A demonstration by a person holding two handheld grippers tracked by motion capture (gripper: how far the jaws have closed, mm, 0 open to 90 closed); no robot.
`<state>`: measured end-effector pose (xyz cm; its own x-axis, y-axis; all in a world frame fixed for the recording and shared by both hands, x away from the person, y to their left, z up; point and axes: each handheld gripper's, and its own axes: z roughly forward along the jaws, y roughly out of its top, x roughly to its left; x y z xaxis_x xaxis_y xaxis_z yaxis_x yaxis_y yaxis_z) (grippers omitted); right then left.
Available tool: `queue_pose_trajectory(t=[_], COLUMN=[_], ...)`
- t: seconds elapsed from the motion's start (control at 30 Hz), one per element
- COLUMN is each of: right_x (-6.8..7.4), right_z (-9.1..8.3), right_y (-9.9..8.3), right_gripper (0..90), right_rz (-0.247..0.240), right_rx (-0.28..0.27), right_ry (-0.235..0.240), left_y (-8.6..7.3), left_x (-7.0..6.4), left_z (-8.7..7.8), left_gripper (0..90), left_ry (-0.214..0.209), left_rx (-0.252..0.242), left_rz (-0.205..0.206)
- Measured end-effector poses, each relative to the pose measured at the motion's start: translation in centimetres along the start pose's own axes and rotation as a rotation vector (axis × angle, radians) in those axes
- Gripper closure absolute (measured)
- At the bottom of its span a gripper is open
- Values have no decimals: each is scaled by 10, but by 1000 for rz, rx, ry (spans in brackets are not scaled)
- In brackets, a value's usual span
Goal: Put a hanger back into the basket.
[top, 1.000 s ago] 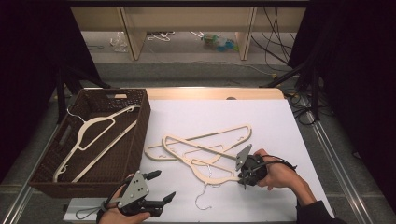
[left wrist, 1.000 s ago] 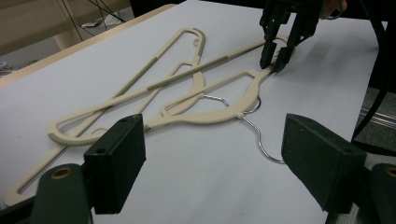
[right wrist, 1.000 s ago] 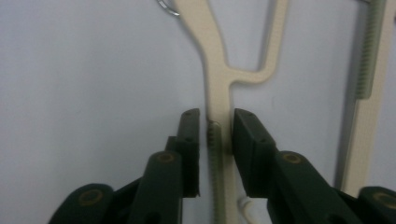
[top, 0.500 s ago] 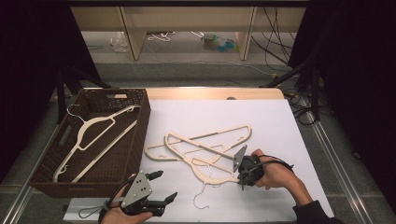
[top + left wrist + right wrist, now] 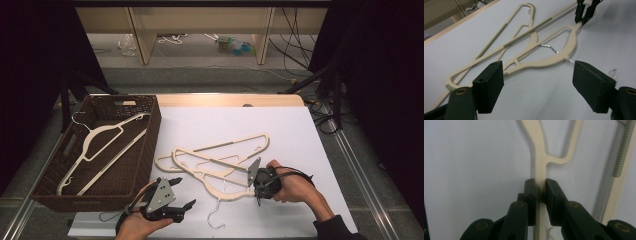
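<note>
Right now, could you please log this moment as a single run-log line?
right gripper: shut on hanger arm | left gripper: open, apart from hangers | basket: one hanger inside | table: hangers overlapping

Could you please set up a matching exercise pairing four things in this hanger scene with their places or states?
Things:
1. left gripper
2. right gripper
3. wicker basket
4. nearest cream hanger

Places or states:
A. holds one cream hanger, at the table's left
B. open, hovering over the white table
C. lying on the table, arm pinched
D. shut on a hanger arm

Pairs: 1-B, 2-D, 3-A, 4-C
</note>
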<state>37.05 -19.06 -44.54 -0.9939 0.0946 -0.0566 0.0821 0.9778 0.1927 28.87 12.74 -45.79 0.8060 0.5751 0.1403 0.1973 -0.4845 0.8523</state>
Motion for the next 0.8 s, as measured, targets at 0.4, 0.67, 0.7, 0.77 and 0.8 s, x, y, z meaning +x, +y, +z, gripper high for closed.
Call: queue_pose_trajectory(t=[0.4, 0.67, 0.7, 0.77, 0.8], right_x=[3, 6, 6, 6, 6], right_z=[-26, -32, -33, -33, -32], right_y=[3, 5, 5, 5, 6], right_gripper=[803, 802, 802, 802, 802], right_rz=[-30, -37, -37, -37, -39], right_rx=[-28, -38, -40, -43, -43], right_ry=[-40, -49, -44, -44, -46], left_y=[-1, 0, 0, 2, 4], left_x=[3, -1, -3, -5, -7], left_z=[55, 71, 73, 76, 77], left_gripper=[298, 312, 317, 335, 353], left_ry=[16, 20, 20, 8, -1], left_rx=[116, 135, 129, 118, 124], left_rz=[273, 353, 369, 395, 405])
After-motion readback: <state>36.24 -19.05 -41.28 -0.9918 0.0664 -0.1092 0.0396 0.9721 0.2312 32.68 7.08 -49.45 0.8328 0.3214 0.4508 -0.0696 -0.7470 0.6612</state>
